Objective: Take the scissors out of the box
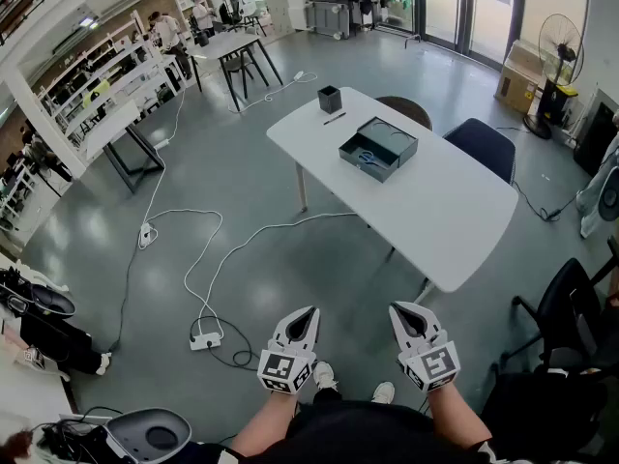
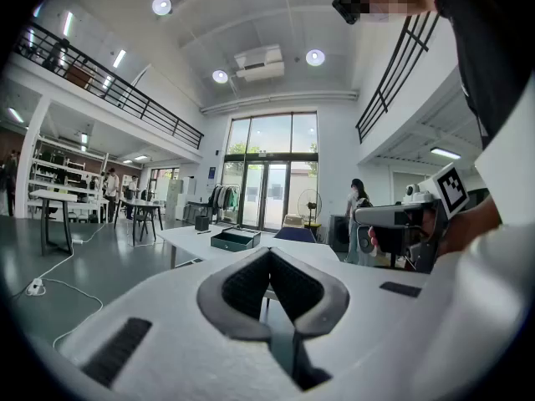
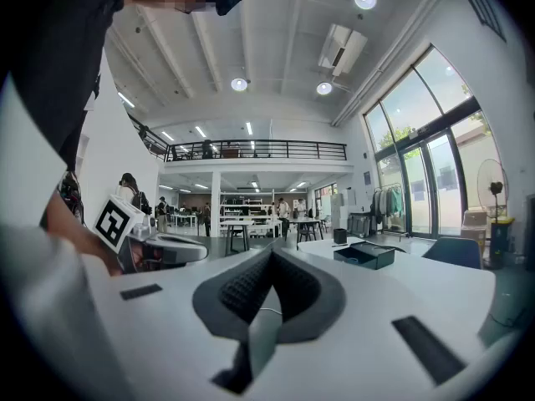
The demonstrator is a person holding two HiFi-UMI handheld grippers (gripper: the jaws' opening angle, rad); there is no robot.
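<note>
Left gripper (image 1: 309,313) and right gripper (image 1: 400,311) are level, side by side near the body. Fingers (image 2: 241,287) are closed and empty. Box (image 1: 378,147) with scissors (image 1: 368,158) sits on the far table (image 1: 455,211).

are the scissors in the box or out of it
In the box: the head view shows the blue-handled scissors lying inside the open dark box on the white table.

The table (image 1: 464,220) is white. On it, the box (image 1: 392,141) is dark grey-teal, the scissors (image 1: 368,159) show blue handles, and the pot (image 1: 329,99) is black. Below the table, the floor (image 1: 242,162) is glossy grey with white cables (image 1: 280,225). The left gripper (image 1: 308,314) and right gripper (image 1: 406,310) are white with black-and-white square-patterned cubes.
</note>
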